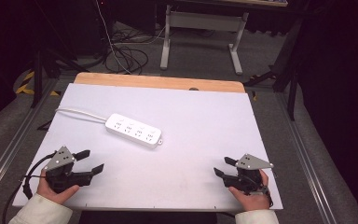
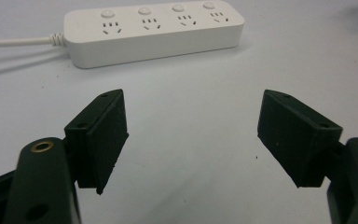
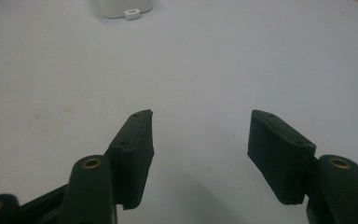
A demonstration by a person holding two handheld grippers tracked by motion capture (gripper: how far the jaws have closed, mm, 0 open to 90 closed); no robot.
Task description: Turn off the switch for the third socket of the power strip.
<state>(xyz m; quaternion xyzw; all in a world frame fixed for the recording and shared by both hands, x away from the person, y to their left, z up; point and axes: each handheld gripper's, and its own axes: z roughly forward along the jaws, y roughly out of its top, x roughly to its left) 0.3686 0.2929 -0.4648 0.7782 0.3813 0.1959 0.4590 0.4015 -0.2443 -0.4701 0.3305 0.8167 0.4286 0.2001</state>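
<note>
High view: the power strip (image 1: 134, 130) lies on the white tabletop (image 1: 191, 116), well apart from your left gripper (image 1: 92, 161) and right gripper (image 1: 222, 166), both near the front edge. Left gripper view: your jaws stand wide apart, empty, with the strip ahead, cord (image 2: 14, 42) trailing left. Right gripper view: jaws apart, empty, the strip's end at the top edge.

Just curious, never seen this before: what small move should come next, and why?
Probably the left tool should ease forward toward the power strip. Its jaws stand open with nothing between them, and the strip lies untouched just ahead of it on the white table.
</note>
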